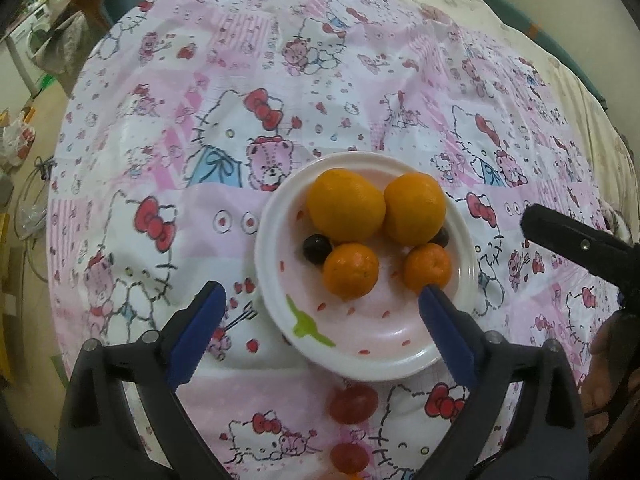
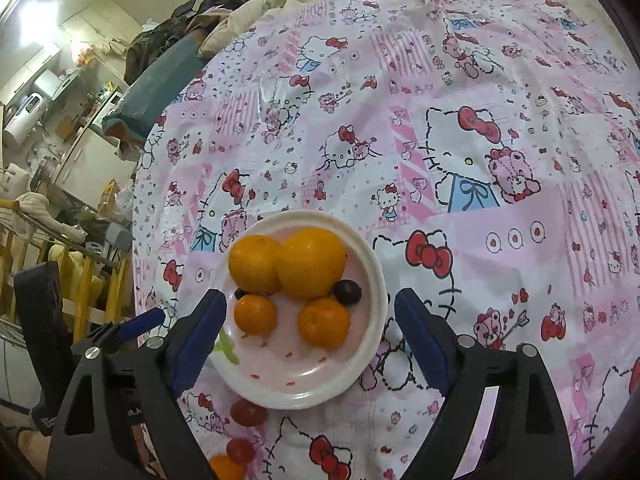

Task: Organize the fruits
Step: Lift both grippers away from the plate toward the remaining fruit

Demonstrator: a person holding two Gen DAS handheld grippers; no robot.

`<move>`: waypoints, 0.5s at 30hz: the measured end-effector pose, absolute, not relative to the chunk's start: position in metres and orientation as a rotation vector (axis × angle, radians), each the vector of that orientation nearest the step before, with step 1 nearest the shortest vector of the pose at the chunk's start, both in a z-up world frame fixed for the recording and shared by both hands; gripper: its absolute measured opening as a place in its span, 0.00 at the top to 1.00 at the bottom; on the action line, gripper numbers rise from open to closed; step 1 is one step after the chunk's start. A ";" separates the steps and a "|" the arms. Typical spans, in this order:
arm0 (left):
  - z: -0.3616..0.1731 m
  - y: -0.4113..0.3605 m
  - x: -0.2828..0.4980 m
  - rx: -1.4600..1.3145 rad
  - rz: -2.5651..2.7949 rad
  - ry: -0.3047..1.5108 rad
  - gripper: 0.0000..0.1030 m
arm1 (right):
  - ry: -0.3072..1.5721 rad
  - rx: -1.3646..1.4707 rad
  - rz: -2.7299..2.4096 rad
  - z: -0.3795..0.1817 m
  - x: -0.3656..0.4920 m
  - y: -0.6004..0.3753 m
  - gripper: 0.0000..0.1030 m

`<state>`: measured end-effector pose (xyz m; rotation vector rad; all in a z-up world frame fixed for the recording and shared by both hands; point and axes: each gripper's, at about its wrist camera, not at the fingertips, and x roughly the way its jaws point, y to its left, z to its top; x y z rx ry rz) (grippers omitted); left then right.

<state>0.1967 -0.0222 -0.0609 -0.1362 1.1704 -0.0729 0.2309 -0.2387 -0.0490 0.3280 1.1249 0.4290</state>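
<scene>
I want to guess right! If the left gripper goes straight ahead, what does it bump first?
Probably the small orange at the front of the plate, which lies between the open left gripper fingers. Depth is hard to judge.

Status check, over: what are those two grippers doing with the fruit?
Left gripper open, empty. Right gripper open, empty. Plate holds six fruits; red fruit beside it, on the cloth. Nothing blocking.

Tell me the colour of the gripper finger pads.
Blue pads, ridged, on black frames; clearest in the right wrist view.

Both wrist views look steeply down, sharing the plate.
</scene>
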 end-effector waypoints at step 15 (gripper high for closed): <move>-0.042 -0.003 0.155 -0.120 0.000 1.143 0.07 | 1.114 0.348 0.449 -0.030 0.185 -0.245 0.14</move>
